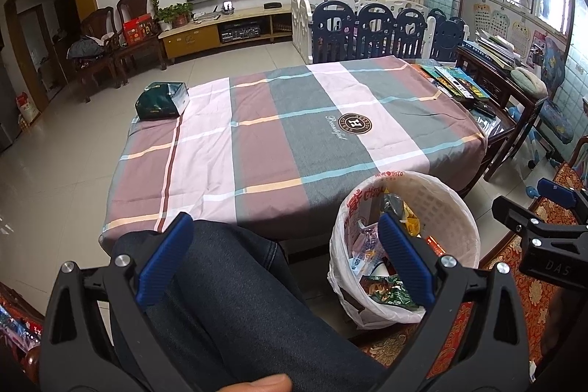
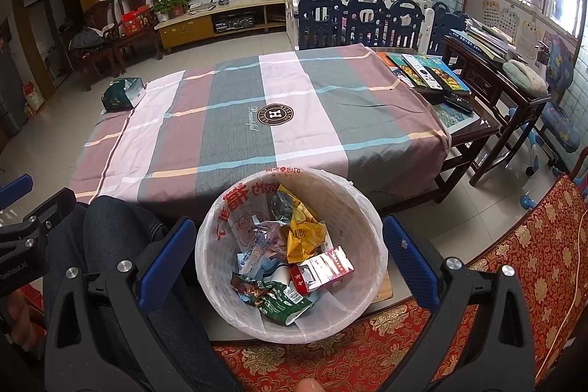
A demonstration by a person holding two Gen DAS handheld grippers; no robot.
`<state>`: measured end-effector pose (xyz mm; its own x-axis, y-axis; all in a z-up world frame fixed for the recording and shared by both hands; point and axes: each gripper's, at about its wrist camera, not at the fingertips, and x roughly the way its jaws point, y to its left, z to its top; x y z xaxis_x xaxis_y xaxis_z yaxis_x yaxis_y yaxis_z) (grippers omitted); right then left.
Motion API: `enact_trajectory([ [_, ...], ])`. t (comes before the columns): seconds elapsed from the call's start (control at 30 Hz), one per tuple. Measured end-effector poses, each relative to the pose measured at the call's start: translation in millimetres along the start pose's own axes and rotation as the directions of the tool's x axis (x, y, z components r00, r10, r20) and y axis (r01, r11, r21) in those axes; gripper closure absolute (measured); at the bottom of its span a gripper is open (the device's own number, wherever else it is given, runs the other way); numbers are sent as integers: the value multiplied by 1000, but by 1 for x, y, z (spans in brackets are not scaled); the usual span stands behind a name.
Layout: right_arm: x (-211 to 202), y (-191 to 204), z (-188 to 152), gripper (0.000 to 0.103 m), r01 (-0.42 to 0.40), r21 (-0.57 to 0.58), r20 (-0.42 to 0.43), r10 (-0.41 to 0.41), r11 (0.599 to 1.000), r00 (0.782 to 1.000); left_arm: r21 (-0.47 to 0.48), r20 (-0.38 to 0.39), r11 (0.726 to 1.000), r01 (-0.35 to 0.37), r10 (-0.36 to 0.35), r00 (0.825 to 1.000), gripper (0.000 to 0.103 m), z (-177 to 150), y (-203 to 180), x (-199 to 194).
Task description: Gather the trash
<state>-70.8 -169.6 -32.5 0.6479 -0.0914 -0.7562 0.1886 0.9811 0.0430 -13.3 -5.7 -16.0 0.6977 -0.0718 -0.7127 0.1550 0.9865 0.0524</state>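
A white plastic trash basket (image 2: 362,219) lined with a printed bag stands on the floor before the table. It holds several wrappers, a yellow snack bag (image 2: 305,234), a red-and-white carton (image 2: 323,269) and a green packet (image 2: 275,300). My right gripper (image 2: 284,226) is open and empty, its jaws spread on either side of the basket, above it. My left gripper (image 1: 284,221) is open and empty over the person's jeans-clad leg (image 1: 235,296), with the basket (image 1: 441,204) just to its right. The right gripper's body shows at the right edge of the left wrist view (image 1: 544,226).
A table with a plaid cloth (image 1: 294,135) fills the middle. A green tissue box (image 1: 161,100) sits at its far left corner, also in the right wrist view (image 2: 123,93). Books (image 2: 426,70) lie at the table's right. A red patterned seat (image 2: 514,281) is at the right.
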Motion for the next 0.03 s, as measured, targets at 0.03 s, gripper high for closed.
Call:
enact_trajectory([
  [0.03, 0, 0, -1, 4, -1, 1, -1, 1, 1000, 1000, 1, -2, 1000, 0, 0, 1000, 3, 0, 0, 0],
])
